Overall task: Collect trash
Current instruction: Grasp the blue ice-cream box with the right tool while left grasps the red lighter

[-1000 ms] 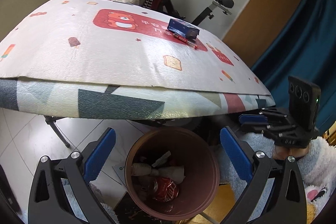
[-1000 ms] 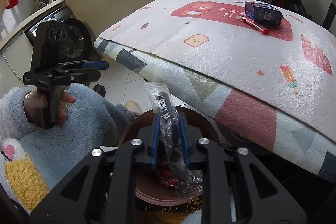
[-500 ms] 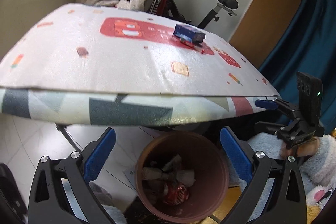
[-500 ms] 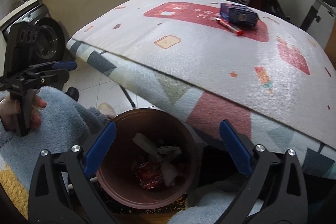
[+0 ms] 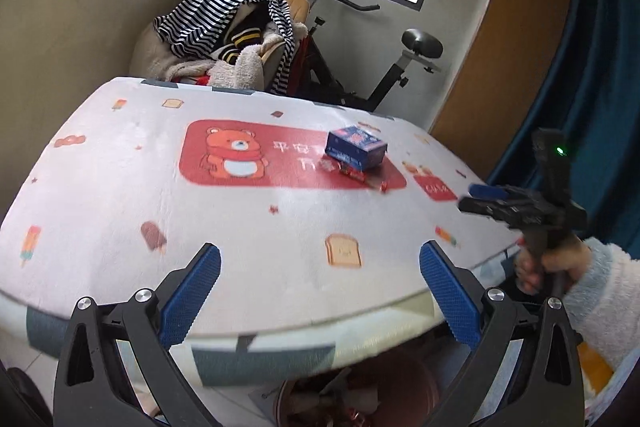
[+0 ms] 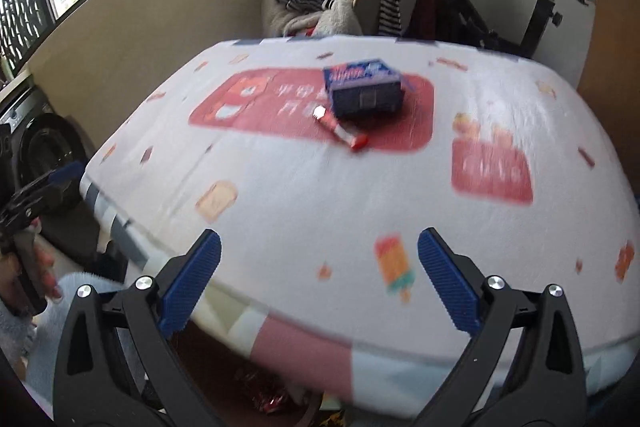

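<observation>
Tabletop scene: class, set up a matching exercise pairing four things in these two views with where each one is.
Things:
1. blue box
2. red tube
3. trash bin
4. striped garment

Places:
A. under the table's near edge
B. draped on the chair behind the table
C. on the red bear patch
D. just in front of the blue box

Pairs: 1-C, 2-D, 3-A, 4-B

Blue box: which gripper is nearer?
Right, marginally. The right gripper faces the blue box almost straight ahead across the table; the left gripper sits back at the near edge, box ahead.
</observation>
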Demonstrator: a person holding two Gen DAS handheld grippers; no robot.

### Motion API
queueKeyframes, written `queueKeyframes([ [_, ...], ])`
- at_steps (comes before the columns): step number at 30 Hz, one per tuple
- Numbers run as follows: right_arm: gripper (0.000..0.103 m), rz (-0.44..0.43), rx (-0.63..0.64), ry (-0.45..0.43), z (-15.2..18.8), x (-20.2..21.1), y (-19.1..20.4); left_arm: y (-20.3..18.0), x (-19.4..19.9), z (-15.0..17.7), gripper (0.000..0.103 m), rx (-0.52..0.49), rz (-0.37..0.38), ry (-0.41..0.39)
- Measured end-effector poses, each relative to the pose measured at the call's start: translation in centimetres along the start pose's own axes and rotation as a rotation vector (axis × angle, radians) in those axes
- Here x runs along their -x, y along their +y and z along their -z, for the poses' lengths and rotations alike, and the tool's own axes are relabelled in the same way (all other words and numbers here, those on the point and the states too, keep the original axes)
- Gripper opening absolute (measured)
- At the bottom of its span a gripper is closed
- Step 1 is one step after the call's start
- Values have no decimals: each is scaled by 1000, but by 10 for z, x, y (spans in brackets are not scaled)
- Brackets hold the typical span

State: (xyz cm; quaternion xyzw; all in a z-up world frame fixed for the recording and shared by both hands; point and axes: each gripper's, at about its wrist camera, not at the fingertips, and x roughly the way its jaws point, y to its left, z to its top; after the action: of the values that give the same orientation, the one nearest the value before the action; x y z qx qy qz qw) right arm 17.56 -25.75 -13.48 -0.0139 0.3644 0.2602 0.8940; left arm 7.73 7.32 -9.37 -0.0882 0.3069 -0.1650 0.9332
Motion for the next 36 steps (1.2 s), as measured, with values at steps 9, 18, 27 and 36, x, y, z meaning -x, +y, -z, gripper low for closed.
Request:
queueKeyframes([
  [9,97,109,99,21,-93,-84,-13,20,-36,-19,97,55,-47,4],
  [18,97,118,37,133,-136,-163,-34,30,-61,-22,97,49,-47,37],
  [27,85,133,53,213,-139,-191,-39,31,-76,-26,97,75,-31,64],
  [36,84,68,85,37,-103,-111,-42,3,-118,-40,74,44,23,140],
])
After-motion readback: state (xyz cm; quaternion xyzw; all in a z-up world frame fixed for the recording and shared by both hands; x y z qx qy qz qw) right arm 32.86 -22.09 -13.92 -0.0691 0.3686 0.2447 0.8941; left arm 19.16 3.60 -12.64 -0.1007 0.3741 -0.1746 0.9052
